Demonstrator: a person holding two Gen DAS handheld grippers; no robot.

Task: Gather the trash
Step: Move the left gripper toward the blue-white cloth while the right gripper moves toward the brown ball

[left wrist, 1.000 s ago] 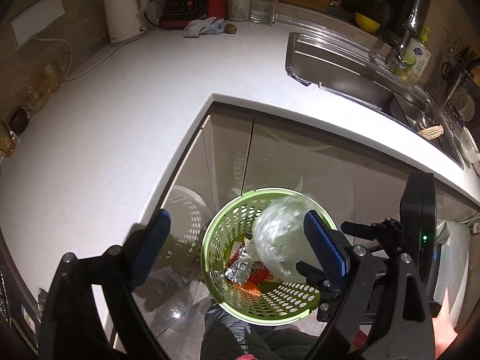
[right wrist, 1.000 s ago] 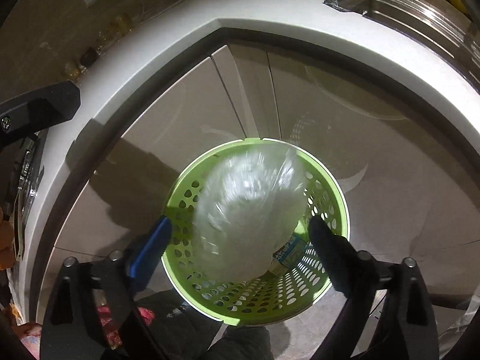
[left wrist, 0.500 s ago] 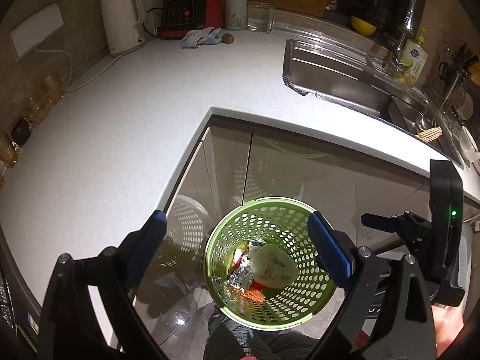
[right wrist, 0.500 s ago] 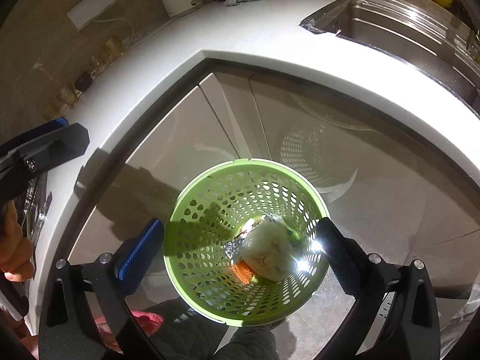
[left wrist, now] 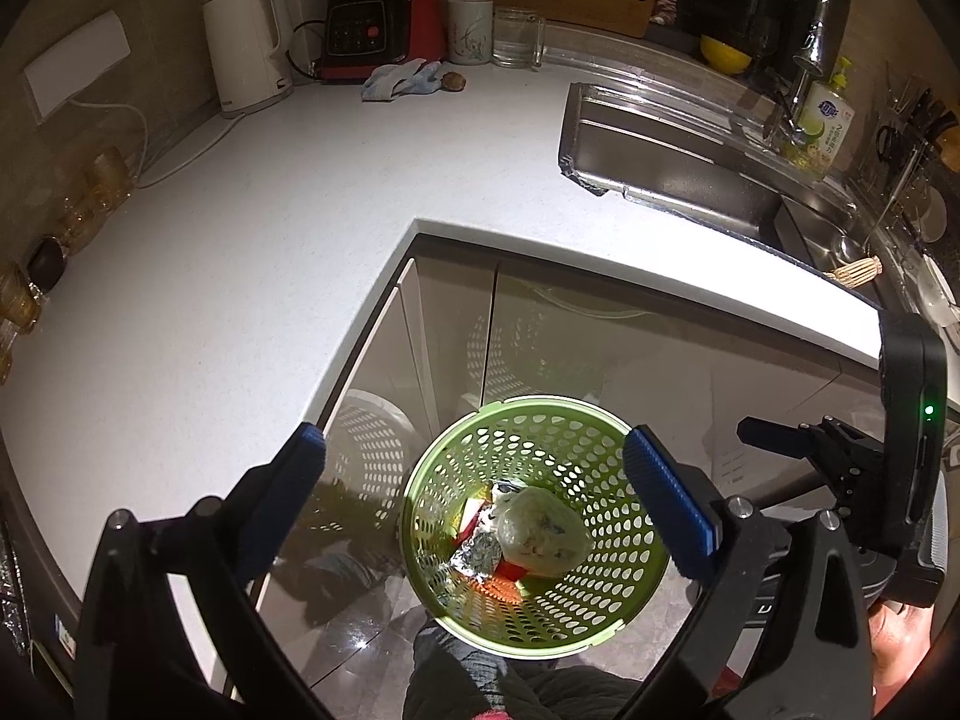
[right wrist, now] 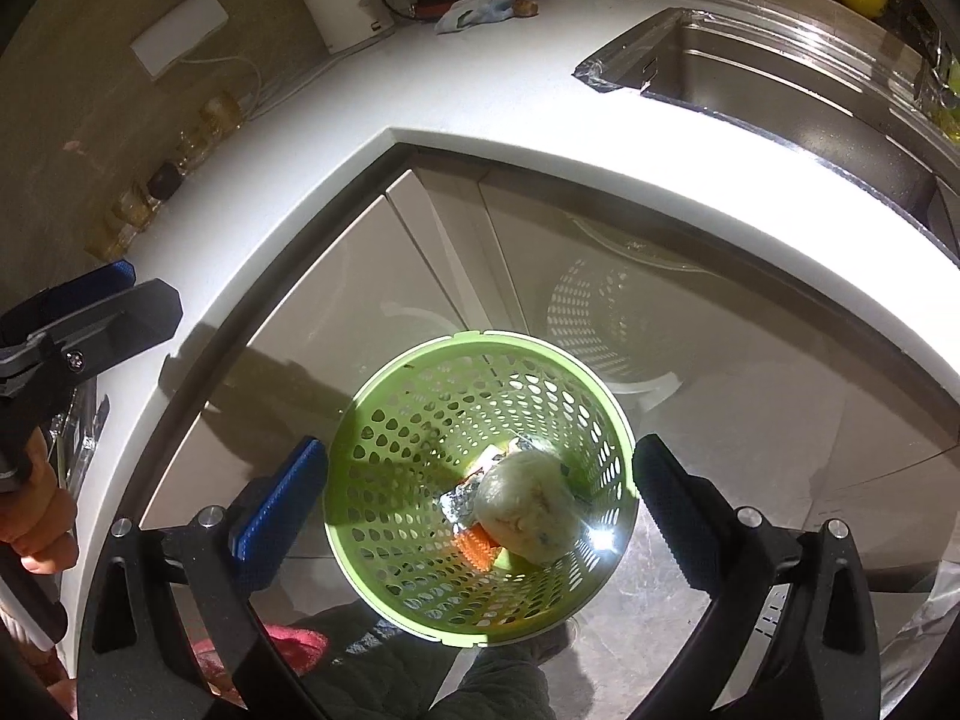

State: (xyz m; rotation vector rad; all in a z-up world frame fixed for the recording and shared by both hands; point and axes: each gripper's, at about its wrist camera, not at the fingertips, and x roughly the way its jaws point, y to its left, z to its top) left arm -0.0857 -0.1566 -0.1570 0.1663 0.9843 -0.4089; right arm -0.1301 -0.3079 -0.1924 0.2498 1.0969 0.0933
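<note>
A green perforated basket (left wrist: 630, 546) (right wrist: 390, 480) stands on the floor below the counter corner. Inside it lie a crumpled clear plastic bag (left wrist: 543, 531) (right wrist: 525, 507), a scrap of foil (left wrist: 477, 555) (right wrist: 456, 501) and an orange piece (left wrist: 495, 588) (right wrist: 477, 546). My left gripper (left wrist: 474, 450) hovers above the basket, its jaws opening with nothing between them. My right gripper (right wrist: 480, 456) hangs over the same basket, open and holding nothing. The left gripper's finger (right wrist: 90, 312) shows at the left edge of the right wrist view.
A white L-shaped counter (left wrist: 270, 252) wraps around the basket. At its back stand a kettle (left wrist: 246, 48), a red appliance (left wrist: 384, 30), a mug, a glass and a blue cloth (left wrist: 396, 78). A steel sink (left wrist: 672, 156) with soap bottle lies right. Glossy cabinet doors (left wrist: 600, 348) face the basket.
The plastic bag dropped from between the right gripper's jaws into the basket and settled on the foil. Both grippers' jaws widened, and the right gripper rose a little.
</note>
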